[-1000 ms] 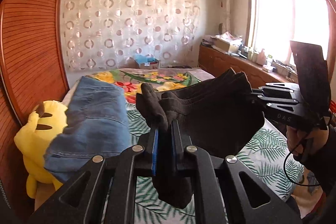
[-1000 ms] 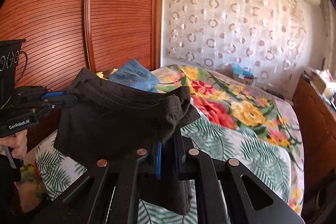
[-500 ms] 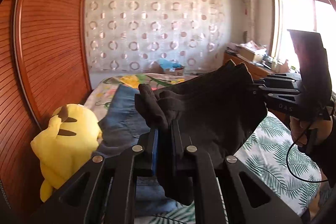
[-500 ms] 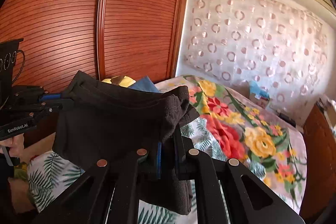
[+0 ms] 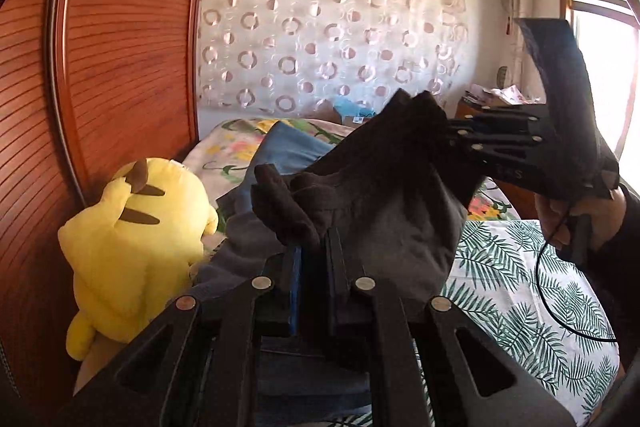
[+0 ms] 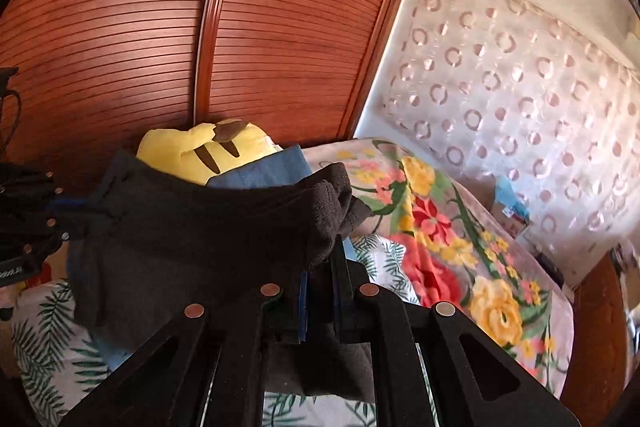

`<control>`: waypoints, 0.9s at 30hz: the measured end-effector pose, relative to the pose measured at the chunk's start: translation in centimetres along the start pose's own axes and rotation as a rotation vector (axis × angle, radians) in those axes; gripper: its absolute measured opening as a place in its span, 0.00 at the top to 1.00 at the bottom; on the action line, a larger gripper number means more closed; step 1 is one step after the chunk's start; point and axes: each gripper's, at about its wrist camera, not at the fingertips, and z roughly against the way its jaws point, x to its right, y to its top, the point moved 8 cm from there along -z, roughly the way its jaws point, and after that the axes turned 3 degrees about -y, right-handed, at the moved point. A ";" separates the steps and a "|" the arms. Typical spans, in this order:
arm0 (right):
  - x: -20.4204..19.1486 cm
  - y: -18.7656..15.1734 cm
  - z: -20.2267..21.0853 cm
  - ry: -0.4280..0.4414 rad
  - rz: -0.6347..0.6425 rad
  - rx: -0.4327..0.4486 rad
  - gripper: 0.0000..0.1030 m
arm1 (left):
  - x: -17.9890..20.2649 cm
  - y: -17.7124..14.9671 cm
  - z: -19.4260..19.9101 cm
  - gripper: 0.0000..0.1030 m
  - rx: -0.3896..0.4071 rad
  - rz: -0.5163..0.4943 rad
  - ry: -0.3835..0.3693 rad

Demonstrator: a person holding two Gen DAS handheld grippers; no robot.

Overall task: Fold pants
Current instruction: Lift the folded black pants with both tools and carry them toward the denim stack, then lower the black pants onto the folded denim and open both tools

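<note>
Left wrist view shows me the dark pants point(image 5: 384, 195) already folded into a compact bundle and held in the air over the bed point(image 5: 532, 291); setting them down is left, I judge. My left gripper point(image 5: 314, 259) pinches one end, and at 2 o'clock my right gripper point(image 5: 454, 137) is clamped narrow on the other.

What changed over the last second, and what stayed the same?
Both grippers swung the black pants left, toward the wardrobe and over the jeans beside the yellow plush. Left gripper and right gripper stayed clamped on the pants, held off the bed.
</note>
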 end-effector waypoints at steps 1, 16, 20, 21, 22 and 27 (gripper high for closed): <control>0.1 0.1 -0.2 0.006 0.004 0.003 0.92 | -0.1 0.0 0.0 0.89 0.000 0.005 0.000; 0.0 1.3 -5.6 0.129 0.027 0.026 0.91 | -1.8 -1.1 0.4 0.89 0.026 0.110 0.053; 0.5 1.2 -6.7 0.175 -0.043 -0.005 0.88 | -2.4 -1.5 0.2 0.89 0.014 0.120 0.074; 0.8 1.3 -6.6 0.183 -0.062 -0.004 0.87 | -2.5 -1.5 0.2 0.89 0.014 0.122 0.077; 1.2 1.5 -6.5 0.188 -0.080 0.000 0.85 | -2.6 -1.5 0.2 0.89 0.013 0.125 0.075; 3.3 1.9 -4.9 0.201 -0.171 0.026 0.71 | -2.2 -1.7 0.6 0.89 0.020 0.127 0.079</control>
